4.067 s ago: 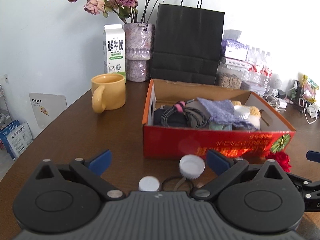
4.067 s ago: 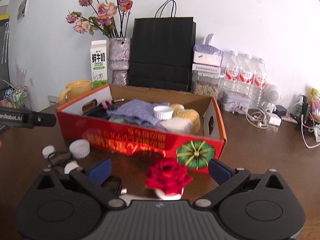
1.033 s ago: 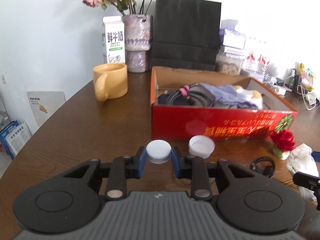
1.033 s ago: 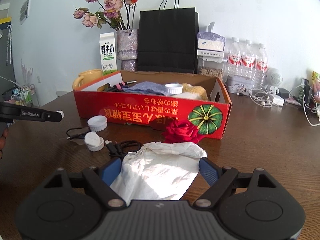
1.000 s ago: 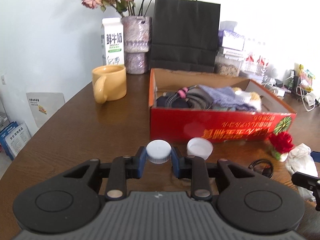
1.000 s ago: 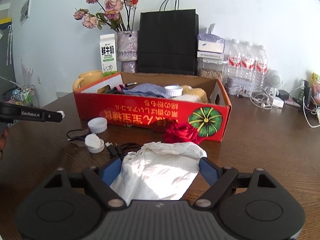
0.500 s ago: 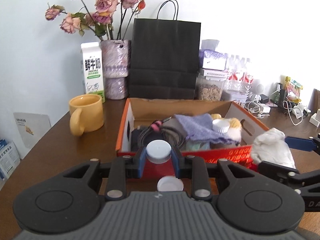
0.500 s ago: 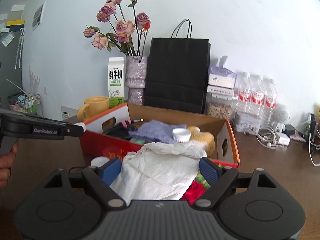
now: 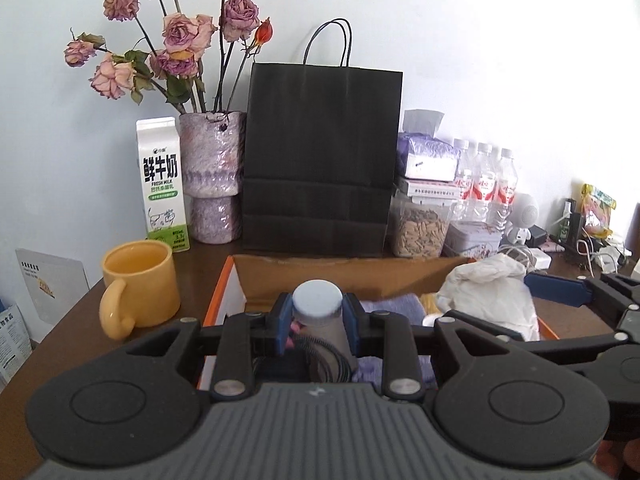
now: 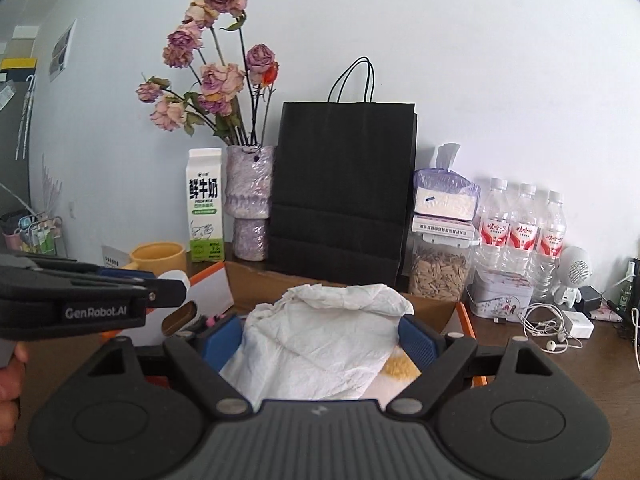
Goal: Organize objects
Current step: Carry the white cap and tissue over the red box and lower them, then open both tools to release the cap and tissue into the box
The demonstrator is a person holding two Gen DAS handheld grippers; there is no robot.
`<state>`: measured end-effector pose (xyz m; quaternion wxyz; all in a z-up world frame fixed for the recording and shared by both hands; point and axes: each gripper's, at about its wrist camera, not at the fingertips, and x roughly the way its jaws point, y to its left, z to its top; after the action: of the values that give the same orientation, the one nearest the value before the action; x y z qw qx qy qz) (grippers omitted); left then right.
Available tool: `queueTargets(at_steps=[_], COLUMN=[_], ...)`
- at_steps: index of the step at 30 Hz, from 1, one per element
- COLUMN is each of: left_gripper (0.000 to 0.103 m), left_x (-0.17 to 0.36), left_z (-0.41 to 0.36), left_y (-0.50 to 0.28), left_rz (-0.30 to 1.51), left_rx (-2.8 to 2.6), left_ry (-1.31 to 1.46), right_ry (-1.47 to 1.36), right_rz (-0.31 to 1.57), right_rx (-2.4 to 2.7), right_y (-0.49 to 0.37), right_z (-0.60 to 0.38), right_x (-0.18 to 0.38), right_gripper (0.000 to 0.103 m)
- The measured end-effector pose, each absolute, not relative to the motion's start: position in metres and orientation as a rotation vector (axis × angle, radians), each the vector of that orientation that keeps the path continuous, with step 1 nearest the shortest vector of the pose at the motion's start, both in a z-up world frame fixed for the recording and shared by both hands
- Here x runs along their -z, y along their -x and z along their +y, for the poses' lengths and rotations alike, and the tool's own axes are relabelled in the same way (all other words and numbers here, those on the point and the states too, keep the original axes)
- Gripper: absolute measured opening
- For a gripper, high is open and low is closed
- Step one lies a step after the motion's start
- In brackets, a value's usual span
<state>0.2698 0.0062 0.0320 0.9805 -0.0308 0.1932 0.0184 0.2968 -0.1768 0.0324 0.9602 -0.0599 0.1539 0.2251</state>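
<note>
Brown wooden table [image 9: 60,344] holds an open cardboard box [image 9: 320,270] at twelve o'clock; above it, left gripper [image 9: 317,316] clamps a round white bottle cap [image 9: 317,304], right gripper [image 10: 320,338] clamps crumpled white tissue [image 10: 320,340].

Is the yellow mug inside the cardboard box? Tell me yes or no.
No, the yellow mug stands on the table to the left of the cardboard box, outside its wall.

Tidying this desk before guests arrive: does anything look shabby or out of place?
The roses in the purple vase are dried and drooping, and white earphone cables lie tangled loose on the table.
</note>
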Motion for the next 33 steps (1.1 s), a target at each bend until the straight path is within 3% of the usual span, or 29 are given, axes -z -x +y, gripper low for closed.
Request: queueTargets(at_steps=[18,19,20,22,33], left_gripper=[0.029,0.037,0.069,0.103,0.103], left_x=[-0.019,-0.018,-0.018,-0.017,-0.015], left_z=[0.000,0.000,0.000,0.001,0.005], left_y=[-0.337,-0.338,-0.338,-0.335,-0.338], left_rz=[0.422,0.427,0.432,0.412,0.436], left_rx=[-0.034,-0.034,-0.039,-0.058,-0.095], left_ry=[0.042,0.043,0.043,0.045,0.055], right_ry=[0.104,0.107,0.108,0.105,0.098], right_rz=[0.388,0.391,0.396,0.400,0.406], right_rx=[-0.431,-0.427,-0.426,-0.415,-0.407], right_y=[-0.371,-0.372,-0.372,-0.372,-0.372], right_z=[-0.168,-0.169,-0.169,-0.170,-0.173], right_x=[-0.011,-0.010,-0.010,-0.009,-0.008], right_gripper=[0.088,0.089,0.092,0.103,0.103])
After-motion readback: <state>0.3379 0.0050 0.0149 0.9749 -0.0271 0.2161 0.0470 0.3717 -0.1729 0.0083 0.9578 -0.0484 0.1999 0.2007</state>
